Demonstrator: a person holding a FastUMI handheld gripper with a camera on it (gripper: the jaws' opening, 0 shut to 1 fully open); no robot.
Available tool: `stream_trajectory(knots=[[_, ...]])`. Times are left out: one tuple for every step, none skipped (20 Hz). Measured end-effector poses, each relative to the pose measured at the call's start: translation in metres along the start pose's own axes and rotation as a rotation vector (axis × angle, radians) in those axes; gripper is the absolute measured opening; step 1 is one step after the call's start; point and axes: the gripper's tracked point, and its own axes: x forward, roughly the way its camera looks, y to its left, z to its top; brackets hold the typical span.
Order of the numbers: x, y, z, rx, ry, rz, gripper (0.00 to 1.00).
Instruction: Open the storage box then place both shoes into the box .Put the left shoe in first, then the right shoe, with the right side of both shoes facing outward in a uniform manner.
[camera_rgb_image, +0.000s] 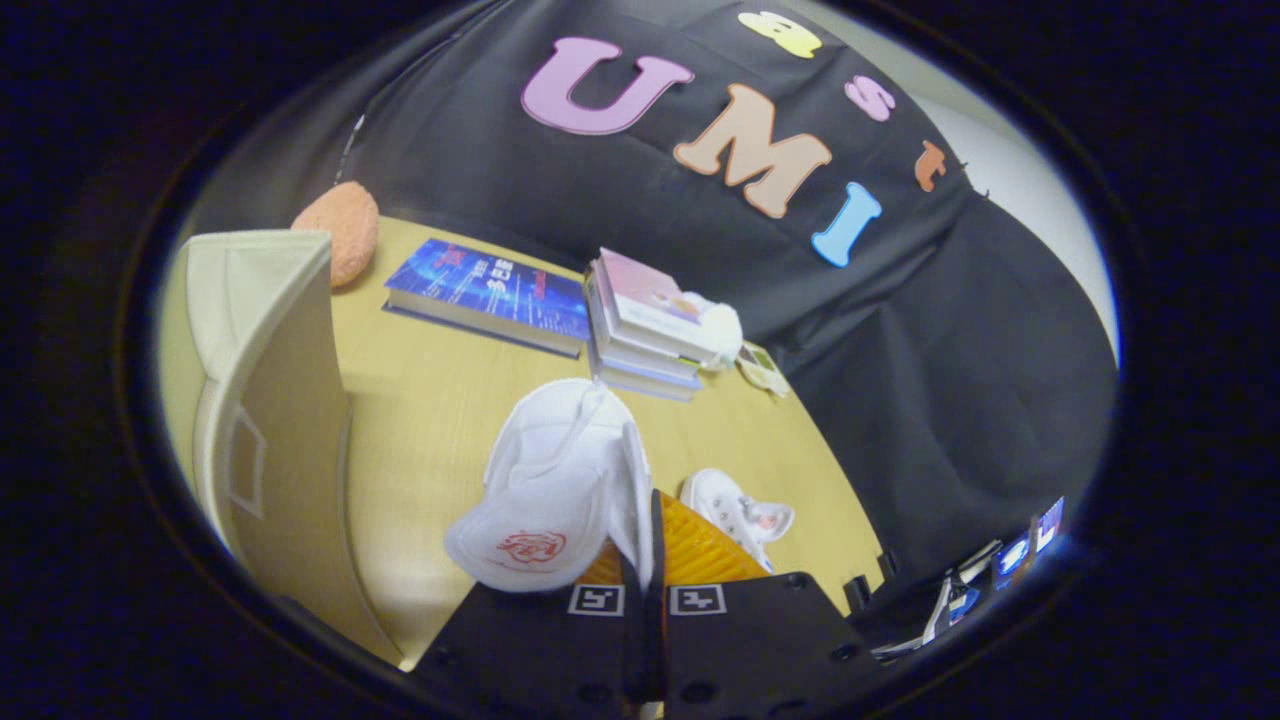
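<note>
Gripper pinching the thin wall of a light, soft shoe, lifted beside the box.

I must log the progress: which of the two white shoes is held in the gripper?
The white shoe with the red heel print, pinched between the fingers of the gripper. The other white shoe lies on the table beyond the fingers.

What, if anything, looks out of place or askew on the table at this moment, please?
One white shoe hangs tilted above the table, pinched by the gripper. The other shoe lies on its side just beyond the fingers. Nothing looks spilled or damaged.
</note>
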Motion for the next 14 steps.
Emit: stream_trajectory(knots=[[-0.011, -0.005, 0.013, 0.005, -0.025, -0.006, 0.02], [-0.022, -0.009, 0.027, 0.008, -0.055, -0.011, 0.03], [-0.035, -0.010, 0.043, 0.014, -0.084, -0.007, 0.03], [-0.050, -0.010, 0.058, 0.024, -0.106, 0.002, 0.03], [-0.065, -0.011, 0.074, 0.039, -0.131, 0.014, 0.03], [-0.075, -0.009, 0.086, 0.054, -0.153, 0.031, 0.02], [-0.086, -0.006, 0.099, 0.068, -0.173, 0.050, 0.02], [-0.094, -0.001, 0.110, 0.078, -0.194, 0.067, 0.02], [-0.105, 0.002, 0.122, 0.085, -0.217, 0.086, 0.02], [-0.115, 0.006, 0.133, 0.088, -0.236, 0.102, 0.02], [-0.125, 0.012, 0.142, 0.085, -0.250, 0.118, 0.03], [-0.135, 0.018, 0.149, 0.083, -0.264, 0.133, 0.03], [-0.146, 0.027, 0.157, 0.092, -0.278, 0.151, 0.03], [-0.155, 0.038, 0.163, 0.107, -0.289, 0.175, 0.03]])
